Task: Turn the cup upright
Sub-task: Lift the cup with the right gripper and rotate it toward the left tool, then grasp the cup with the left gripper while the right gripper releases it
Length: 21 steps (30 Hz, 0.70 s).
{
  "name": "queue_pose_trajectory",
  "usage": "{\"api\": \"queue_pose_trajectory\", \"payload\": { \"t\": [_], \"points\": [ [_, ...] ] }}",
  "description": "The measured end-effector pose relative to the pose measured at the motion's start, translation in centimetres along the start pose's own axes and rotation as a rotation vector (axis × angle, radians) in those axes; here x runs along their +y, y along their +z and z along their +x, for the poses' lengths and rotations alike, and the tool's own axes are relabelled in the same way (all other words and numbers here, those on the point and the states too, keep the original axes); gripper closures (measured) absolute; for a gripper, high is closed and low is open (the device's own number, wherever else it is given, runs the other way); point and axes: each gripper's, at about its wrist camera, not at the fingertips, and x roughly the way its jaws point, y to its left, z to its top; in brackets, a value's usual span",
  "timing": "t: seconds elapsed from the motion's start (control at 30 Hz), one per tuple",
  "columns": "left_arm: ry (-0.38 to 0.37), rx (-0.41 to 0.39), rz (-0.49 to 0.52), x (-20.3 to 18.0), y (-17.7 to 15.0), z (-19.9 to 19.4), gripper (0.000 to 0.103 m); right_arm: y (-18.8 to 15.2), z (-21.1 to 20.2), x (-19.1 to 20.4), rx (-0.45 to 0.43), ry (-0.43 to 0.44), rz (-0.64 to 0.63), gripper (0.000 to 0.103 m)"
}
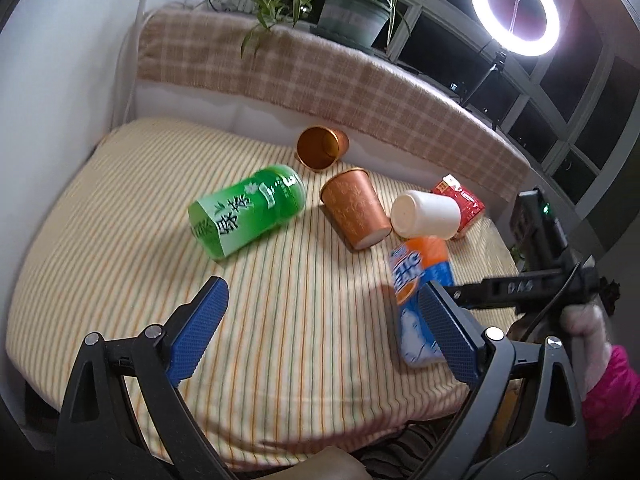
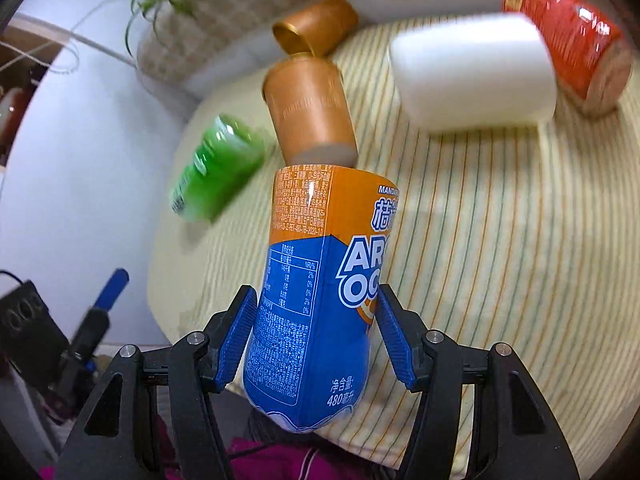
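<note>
My right gripper had its blue pads closed against both sides of the orange-and-blue cup, holding it off the striped cloth with its open end pointing toward twelve o'clock in the right wrist view. In the left wrist view the same cup showed at about four o'clock, tilted, just behind my left gripper's right finger.

My left gripper was spread wide with nothing between its pads, hovering over the striped cloth.

The other cups lay on their sides. The green cup lay at about eleven o'clock from my left gripper. A copper cup lay near twelve, with a second copper cup beyond it, its mouth facing me. The white cup lay at one o'clock, against the red cup behind it.
</note>
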Motion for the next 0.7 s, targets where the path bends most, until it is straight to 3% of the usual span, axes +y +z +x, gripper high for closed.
{"api": "queue_pose_trajectory", "payload": {
  "t": [0.23,0.37,0.5,0.7],
  "points": [
    [-0.020,0.042,-0.018,-0.1,-0.5,0.8,0.005,-0.4,1.0,0.1,-0.003,-0.021,-0.023,0.038],
    [-0.050,0.072,-0.029,-0.6,-0.4,1.7,0.005,-1.5,-0.6,0.1,-0.073,-0.055,-0.068,0.032],
    [-0.092,0.115,-0.040,-1.5,0.0,3.1,0.005,-2.3,-2.1,0.1,-0.124,-0.032,-0.084,0.029],
    [-0.185,0.216,-0.038,-3.6,0.7,6.1,0.005,-5.4,-5.9,-0.5,-0.273,-0.120,-0.104,0.029]
  ]
}}
